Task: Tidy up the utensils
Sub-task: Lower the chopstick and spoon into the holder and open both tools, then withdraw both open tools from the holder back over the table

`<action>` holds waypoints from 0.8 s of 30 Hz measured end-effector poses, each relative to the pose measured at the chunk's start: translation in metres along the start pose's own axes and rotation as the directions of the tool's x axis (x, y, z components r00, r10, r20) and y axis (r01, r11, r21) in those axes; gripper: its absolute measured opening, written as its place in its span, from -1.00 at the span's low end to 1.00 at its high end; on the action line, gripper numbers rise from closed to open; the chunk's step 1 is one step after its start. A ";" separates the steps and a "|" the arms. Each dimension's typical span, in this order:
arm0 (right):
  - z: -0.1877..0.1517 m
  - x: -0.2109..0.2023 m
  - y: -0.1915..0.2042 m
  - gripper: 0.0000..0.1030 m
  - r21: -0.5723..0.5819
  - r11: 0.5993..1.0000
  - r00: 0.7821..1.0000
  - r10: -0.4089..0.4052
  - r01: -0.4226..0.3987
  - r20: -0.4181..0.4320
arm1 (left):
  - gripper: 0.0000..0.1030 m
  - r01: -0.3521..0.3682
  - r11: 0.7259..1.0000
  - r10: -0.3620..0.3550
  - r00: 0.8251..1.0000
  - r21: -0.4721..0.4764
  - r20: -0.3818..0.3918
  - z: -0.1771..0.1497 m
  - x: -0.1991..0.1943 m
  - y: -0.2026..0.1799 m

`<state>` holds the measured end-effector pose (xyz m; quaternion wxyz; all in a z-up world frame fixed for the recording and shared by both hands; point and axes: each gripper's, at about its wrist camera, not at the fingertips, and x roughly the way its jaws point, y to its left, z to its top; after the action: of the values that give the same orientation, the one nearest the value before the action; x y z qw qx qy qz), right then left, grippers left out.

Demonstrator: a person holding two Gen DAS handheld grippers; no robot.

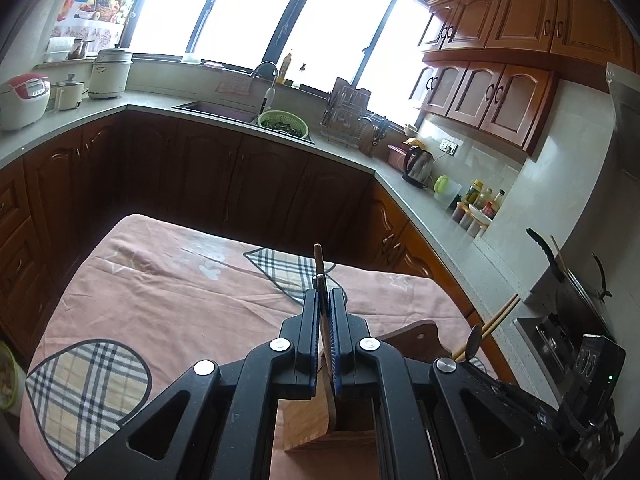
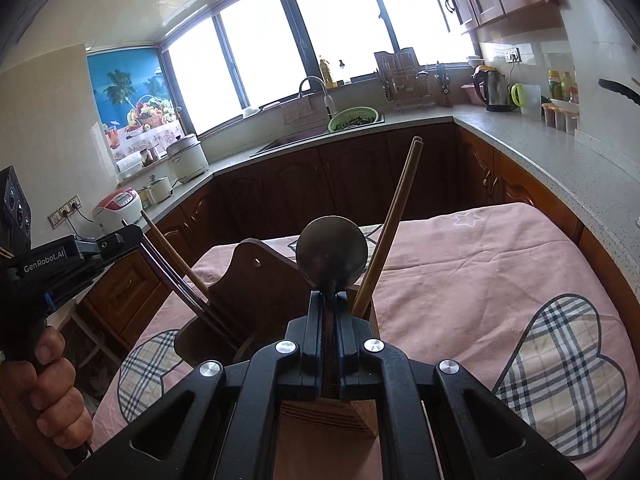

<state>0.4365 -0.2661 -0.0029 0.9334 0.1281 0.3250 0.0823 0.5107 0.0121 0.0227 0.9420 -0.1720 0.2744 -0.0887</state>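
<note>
The left claw (image 1: 325,300) is nearly closed, its two blue-padded fingers (image 1: 310,320) pinched on a pair of chopsticks (image 1: 320,280) whose upper ends stick out just ahead of the fingertips while the lower ends run back between the pads and down into the wooden holder (image 1: 312,424) directly beneath the claw. The right claw (image 2: 330,300) is likewise drawn almost shut, clamped on the neck of a metal spoon (image 2: 332,258) whose round bowl stands up just beyond the fingertips, facing the camera; its handle is hidden between the fingers, so how far it reaches into the holder cannot be told. Right of the spoon a second pair of chopsticks (image 2: 392,224) leans out of the holder's compartment, upright and tilted to the right. To the left of the right claw, the left claw's chopsticks slant down into the holder beside its dark backboard (image 2: 256,280), which has a small hanging hole. The person's left hand (image 2: 56,384) grips the left claw's handle at the far left. The holder stands on a bench covered with a pink cloth (image 2: 460,280) with plaid heart patches, which stretches ahead of and to both sides of the claws
</note>
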 end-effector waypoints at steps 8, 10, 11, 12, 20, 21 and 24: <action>0.000 0.007 -0.004 -0.91 0.011 1.000 1.000 -0.001 0.001 -0.019 | -0.91 -0.006 1.000 0.006 1.000 0.031 -0.008 0.001 0.003 0.001; 0.000 0.007 -0.004 -0.91 0.013 1.000 1.000 0.000 0.000 -0.021 | -0.91 -0.002 1.000 0.003 1.000 0.030 -0.012 0.001 0.003 0.002; 0.001 0.007 -0.004 -0.91 0.015 1.000 1.000 0.002 -0.002 -0.023 | -0.91 -0.001 1.000 0.001 1.000 0.028 -0.015 0.001 0.003 0.003; 0.001 0.008 -0.004 -0.91 0.016 1.000 1.000 0.001 -0.001 -0.024 | -0.91 0.000 1.000 0.000 1.000 0.026 -0.017 0.001 0.003 0.004; 0.003 0.009 -0.006 -0.81 0.027 1.000 1.000 0.009 -0.008 -0.027 | -0.56 -0.010 1.000 0.010 1.000 0.011 -0.020 0.001 -0.003 0.005; 0.002 0.009 -0.007 -0.81 0.031 0.999 1.000 0.012 -0.011 -0.025 | -0.55 -0.011 1.000 0.011 1.000 0.010 -0.018 0.000 -0.004 0.005; 0.002 0.007 -0.009 -0.80 0.041 0.999 1.000 0.016 -0.015 -0.023 | -0.48 -0.009 1.000 0.009 1.000 0.001 -0.020 -0.002 -0.008 0.006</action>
<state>0.4437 -0.2734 -0.0078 0.9260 0.1484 0.3366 0.0844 0.5036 0.0195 0.0225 0.9396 -0.1694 0.2846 -0.0861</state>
